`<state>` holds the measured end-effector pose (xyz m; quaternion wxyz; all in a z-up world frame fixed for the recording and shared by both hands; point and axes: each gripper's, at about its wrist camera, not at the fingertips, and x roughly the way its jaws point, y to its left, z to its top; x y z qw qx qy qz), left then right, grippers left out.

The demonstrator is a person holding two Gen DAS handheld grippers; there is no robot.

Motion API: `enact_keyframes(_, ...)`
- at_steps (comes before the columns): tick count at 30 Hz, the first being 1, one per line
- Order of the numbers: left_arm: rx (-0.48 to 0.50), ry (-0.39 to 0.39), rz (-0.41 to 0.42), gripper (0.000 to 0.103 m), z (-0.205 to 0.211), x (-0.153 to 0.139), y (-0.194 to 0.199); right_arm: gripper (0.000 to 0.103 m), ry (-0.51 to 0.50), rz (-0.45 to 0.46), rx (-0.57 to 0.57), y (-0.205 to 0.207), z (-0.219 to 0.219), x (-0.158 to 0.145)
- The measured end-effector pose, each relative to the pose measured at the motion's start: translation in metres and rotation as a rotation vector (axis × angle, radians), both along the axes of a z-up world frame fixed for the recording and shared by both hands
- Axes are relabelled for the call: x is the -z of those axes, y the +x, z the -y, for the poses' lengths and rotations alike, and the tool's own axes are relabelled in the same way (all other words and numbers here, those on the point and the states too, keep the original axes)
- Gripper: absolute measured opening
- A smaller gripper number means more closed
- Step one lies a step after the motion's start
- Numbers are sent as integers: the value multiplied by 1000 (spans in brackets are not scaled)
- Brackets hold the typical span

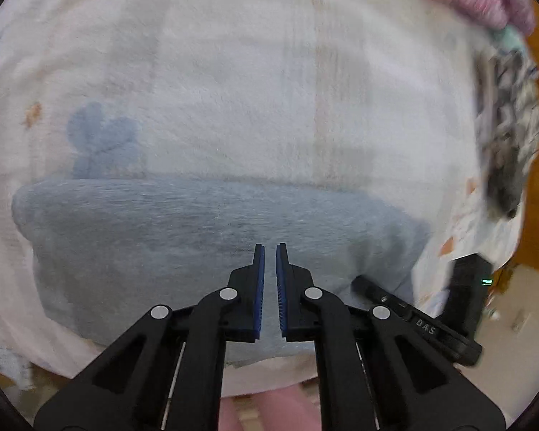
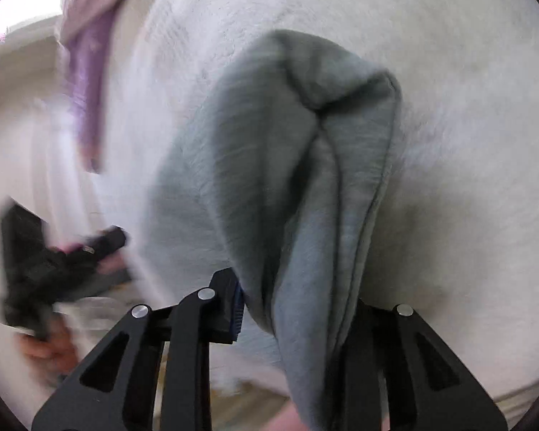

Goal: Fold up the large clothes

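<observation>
- While my right tool (image 2: pixel 291 309) pinches the grey garment (image 2: pixel 269 165), bunched for folding, it seems lifted off the white blanket (image 2: pixel 467 143).
- My left tool (image 1: pixel 270 251), nearly shut, grips nothing.

Raised letters "DAS" on the black right hand-held gripper (image 1: pixel 425 327).
</observation>
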<state>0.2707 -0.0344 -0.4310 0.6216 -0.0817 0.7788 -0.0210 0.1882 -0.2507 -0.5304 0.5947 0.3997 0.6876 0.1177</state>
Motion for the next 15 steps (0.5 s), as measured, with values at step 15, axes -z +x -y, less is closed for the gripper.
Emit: enact_keyframes(15,136,229,-179,2,33,48,16,67,-166,-166,-17,16,-9,11)
